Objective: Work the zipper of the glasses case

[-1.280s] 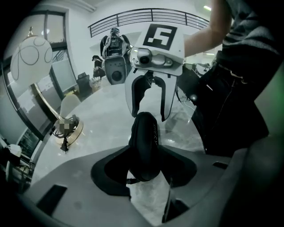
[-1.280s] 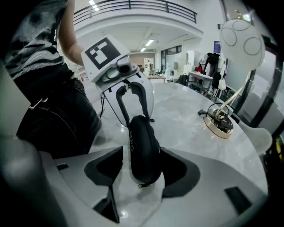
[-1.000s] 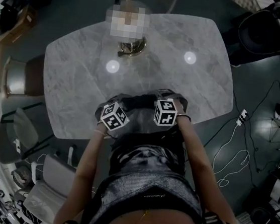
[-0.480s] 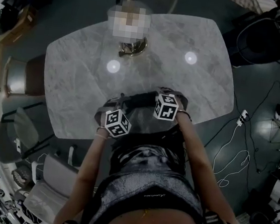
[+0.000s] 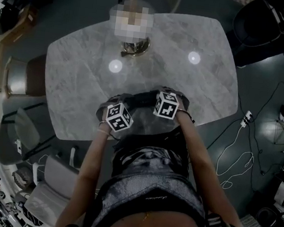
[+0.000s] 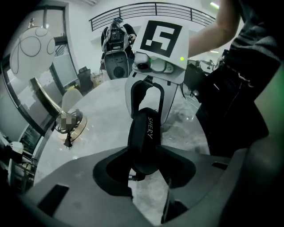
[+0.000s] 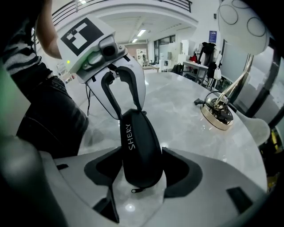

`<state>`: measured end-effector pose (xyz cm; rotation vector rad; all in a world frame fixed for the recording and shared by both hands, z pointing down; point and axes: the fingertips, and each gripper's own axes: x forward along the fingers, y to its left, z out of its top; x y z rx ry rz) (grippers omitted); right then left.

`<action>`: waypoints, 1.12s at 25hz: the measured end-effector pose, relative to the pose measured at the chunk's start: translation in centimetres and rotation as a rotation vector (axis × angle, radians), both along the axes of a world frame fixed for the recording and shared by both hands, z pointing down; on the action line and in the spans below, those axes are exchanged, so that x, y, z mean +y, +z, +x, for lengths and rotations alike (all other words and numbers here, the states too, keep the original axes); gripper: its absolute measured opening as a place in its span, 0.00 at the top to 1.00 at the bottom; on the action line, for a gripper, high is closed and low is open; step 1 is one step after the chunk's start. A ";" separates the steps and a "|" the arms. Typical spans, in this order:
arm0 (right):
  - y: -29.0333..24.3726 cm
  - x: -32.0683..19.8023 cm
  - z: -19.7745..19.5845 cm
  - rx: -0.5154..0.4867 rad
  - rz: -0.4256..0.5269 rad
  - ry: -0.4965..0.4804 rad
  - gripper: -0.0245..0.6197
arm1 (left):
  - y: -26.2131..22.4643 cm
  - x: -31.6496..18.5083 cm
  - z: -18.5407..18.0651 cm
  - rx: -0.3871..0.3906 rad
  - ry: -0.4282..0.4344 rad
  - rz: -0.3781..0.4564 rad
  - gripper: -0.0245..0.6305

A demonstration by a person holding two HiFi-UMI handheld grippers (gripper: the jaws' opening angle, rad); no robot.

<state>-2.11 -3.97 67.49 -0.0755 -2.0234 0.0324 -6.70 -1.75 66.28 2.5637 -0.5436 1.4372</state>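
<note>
A black glasses case (image 6: 145, 133) printed SHERY hangs over the marble table (image 5: 84, 77), end to end between my two grippers. My left gripper (image 6: 146, 170) is closing, and its jaws press on the sides of one end of the case. The small zipper pull (image 6: 133, 177) dangles under that end. The other end (image 7: 138, 146) sits between the jaws of my right gripper (image 7: 140, 175), which are opening and stand wide beside it. A zipper pull (image 7: 137, 189) hangs there too. In the head view the case (image 5: 142, 101) is a dark strip between the marker cubes.
A lamp with a gold base (image 5: 134, 47) and white shade stands at the table's far side; its base (image 7: 216, 113) lies right of the case. The person's body is close behind the near table edge. Chairs (image 5: 18, 77) and floor cables (image 5: 241, 143) surround the table.
The left gripper's cube dipped toward the person and came back. The right gripper's cube drifted slightly away across the table. The case stayed between them.
</note>
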 end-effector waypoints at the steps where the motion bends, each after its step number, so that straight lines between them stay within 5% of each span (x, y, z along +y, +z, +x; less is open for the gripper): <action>1: 0.0 -0.1 0.0 -0.003 -0.006 0.004 0.48 | 0.0 -0.1 0.0 0.014 -0.005 -0.013 0.73; 10: -3.9 -1.2 -0.1 -0.148 0.020 0.095 0.49 | -0.2 -1.3 -0.7 0.057 -0.094 -0.080 0.76; 13: -4.5 -1.0 -0.3 -0.194 0.021 0.117 0.59 | -0.2 -1.9 -1.0 0.072 -0.131 -0.065 0.79; 19: -3.8 -0.7 -0.4 -0.199 0.004 0.144 0.61 | -0.6 -2.5 -1.2 0.082 -0.176 -0.027 0.79; 28: -5.2 -0.9 -0.7 -0.263 -0.031 0.195 0.79 | -3.1 -3.1 0.1 0.273 -0.323 0.017 0.93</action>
